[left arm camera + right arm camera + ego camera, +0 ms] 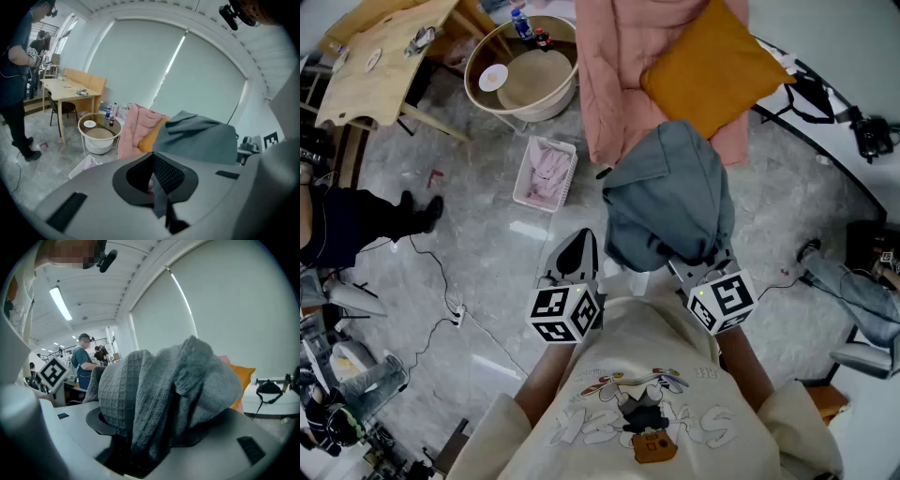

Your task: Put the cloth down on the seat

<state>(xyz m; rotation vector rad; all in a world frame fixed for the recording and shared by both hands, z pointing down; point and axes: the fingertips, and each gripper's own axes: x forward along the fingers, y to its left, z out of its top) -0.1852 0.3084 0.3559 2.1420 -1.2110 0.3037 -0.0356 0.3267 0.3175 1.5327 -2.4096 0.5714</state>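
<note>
Right gripper view: right gripper pinches a thick bunch of grey cloth; left gripper seems to nip its edge. I should carry both over the pink seat, lower, then let go

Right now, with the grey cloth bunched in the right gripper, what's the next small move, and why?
Probably carry the right gripper forward, over the pink seat. It is shut on the grey cloth, which hangs at the seat's near end, apparently not resting on it. The orange cushion lies just beyond the cloth, so aim at the bare pink beside it.
</note>
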